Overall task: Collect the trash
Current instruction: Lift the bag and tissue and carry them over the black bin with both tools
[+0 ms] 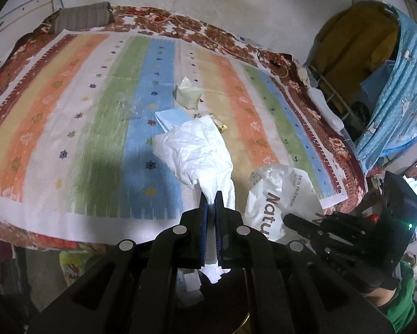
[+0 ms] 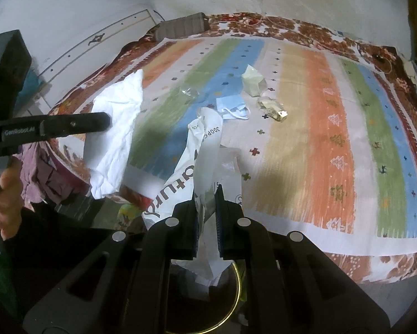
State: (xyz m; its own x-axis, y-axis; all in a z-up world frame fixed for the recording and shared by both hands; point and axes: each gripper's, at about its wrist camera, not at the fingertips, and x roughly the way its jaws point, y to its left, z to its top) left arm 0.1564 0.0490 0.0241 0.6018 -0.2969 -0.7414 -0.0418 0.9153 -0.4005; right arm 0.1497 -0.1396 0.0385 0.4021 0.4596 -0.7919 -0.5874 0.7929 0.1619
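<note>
Standing by the bed, I saw a person holding a pair of black tongs in each hand, both out over the near edge of the bed. The left gripper [image 1: 211, 194] was pinched tight on a crumpled white tissue [image 1: 191, 153], which hung in the air above the striped sheet [image 1: 69, 117]. The right gripper [image 2: 207, 192] was squeezed shut on a white plastic wrapper [image 2: 180, 183] with dark letters on it, and the wrapper stuck up in front of the tongs. A bare hand [image 2: 6, 194] gripped the handle of the left tongs. More bits of trash lay near the middle of the sheet: a blue face mask [image 2: 230, 105], a pale green crumpled wrapper [image 2: 253, 82], a small shiny gold wrapper [image 2: 275, 110] and a scrap of clear plastic [image 2: 190, 92]. They lay near each other but apart. Right below both tongs sat a dark round bin with a gold rim [image 2: 240, 289], and something white lay inside it. A grey pillow [image 2: 180, 27] rested at the far edge of the bed, by the white wall.
</note>
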